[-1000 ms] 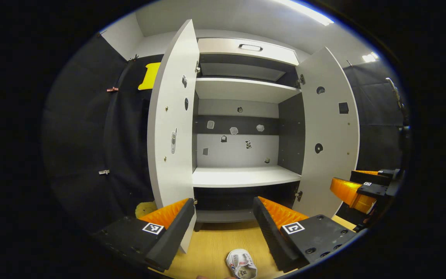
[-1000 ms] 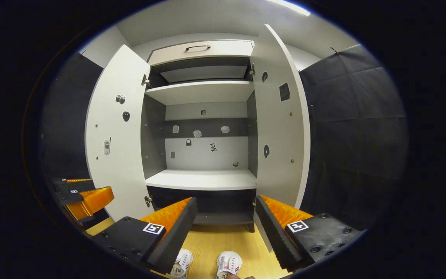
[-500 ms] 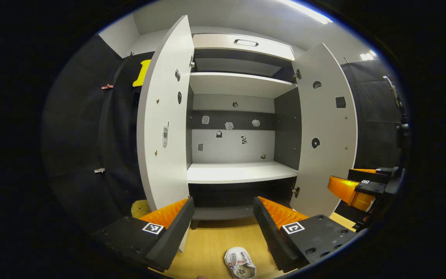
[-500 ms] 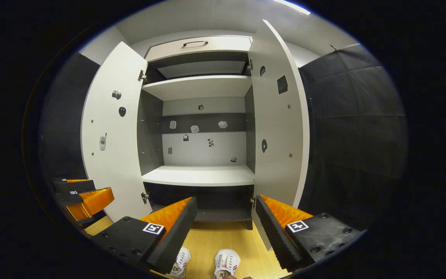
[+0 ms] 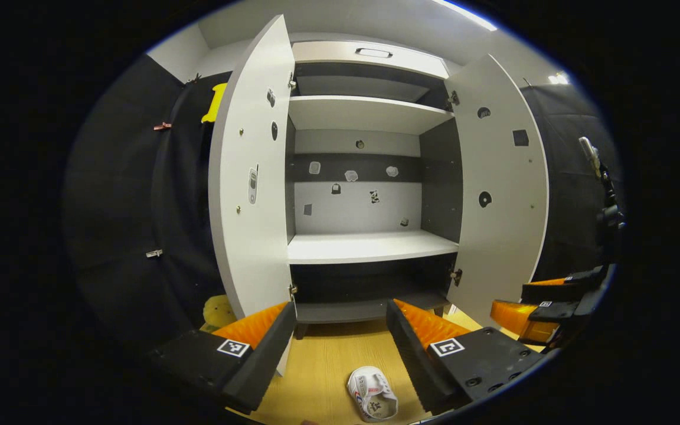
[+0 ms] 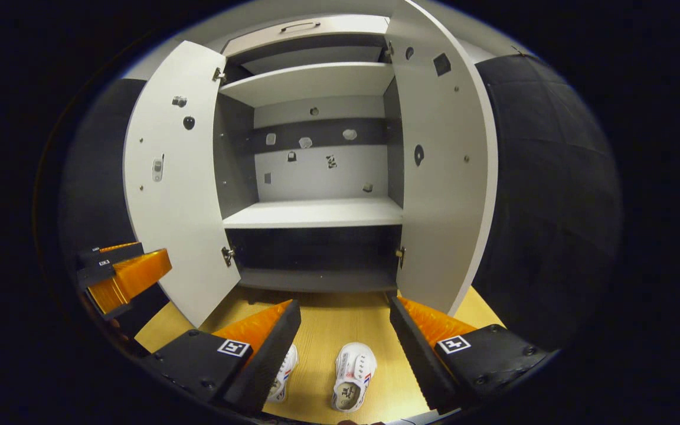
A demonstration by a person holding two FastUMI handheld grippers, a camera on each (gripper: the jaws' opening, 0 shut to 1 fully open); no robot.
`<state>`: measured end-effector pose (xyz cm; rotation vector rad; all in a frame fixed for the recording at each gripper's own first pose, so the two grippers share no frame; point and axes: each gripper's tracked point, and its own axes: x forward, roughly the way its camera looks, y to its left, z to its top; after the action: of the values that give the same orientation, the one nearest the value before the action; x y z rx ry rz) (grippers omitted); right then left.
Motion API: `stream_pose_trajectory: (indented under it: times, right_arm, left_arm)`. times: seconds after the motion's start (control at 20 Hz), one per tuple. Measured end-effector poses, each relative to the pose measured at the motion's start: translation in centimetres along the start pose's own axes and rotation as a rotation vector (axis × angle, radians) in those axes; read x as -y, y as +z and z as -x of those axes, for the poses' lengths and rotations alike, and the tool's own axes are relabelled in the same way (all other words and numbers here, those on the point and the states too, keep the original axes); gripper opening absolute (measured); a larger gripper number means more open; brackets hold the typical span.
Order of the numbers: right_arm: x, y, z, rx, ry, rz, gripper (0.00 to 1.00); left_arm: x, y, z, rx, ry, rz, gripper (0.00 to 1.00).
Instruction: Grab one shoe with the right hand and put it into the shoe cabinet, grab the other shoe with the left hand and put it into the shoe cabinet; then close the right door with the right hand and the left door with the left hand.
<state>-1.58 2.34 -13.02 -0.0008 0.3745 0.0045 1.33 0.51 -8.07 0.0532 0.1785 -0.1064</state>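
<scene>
Since a second ago you have tipped both grippers downward: the cabinet has slid toward the top of each view and more wooden floor (image 6: 328, 321) now shows, with the right shoe (image 6: 353, 376) fully visible at the bottom centre of the right gripper view instead of just its toe. That shoe lies on the floor between the fingers of your right gripper (image 6: 343, 333), which are spread wide and hold nothing; the spread suits a descent straight over it. The second shoe (image 6: 283, 378) sits just beside it to the left, partly hidden behind the left finger. In the left gripper view a shoe (image 5: 372, 394) lies at the bottom centre between the spread, empty fingers of your left gripper (image 5: 340, 333), and your other gripper shows at the lower right edge. Beyond the shoes the shoe cabinet (image 6: 316, 212) stands with left door (image 6: 166, 177) and right door (image 6: 443, 159) both swung open, its white shelf (image 6: 316, 213) and the dark lower shelf bare, so either shoe has a free path in. Nothing is grasped yet; judging by the framing, your right hand is lined up for the first pick.
</scene>
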Motion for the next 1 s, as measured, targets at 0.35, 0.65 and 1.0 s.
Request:
stream_pose_trajectory:
  times: [0.35, 0.65, 1.0]
  right_arm:
    - [-2.1, -12.3, -1.1, -0.322, 0.063, -0.058, 0.99]
    - [-2.5, -21.4, -1.8, -0.544, 0.049, -0.099, 0.99]
    - [-2.0, -27.4, -4.7, -0.612, 0.024, -0.108, 0.99]
  left_arm:
    - [-1.5, -3.5, 0.7, -0.075, -0.019, -0.034, 0.95]
    - [-2.3, -7.2, 1.0, -0.147, -0.05, -0.009, 0.95]
    - [-3.9, -9.8, 2.0, -0.187, -0.065, 0.025, 0.95]
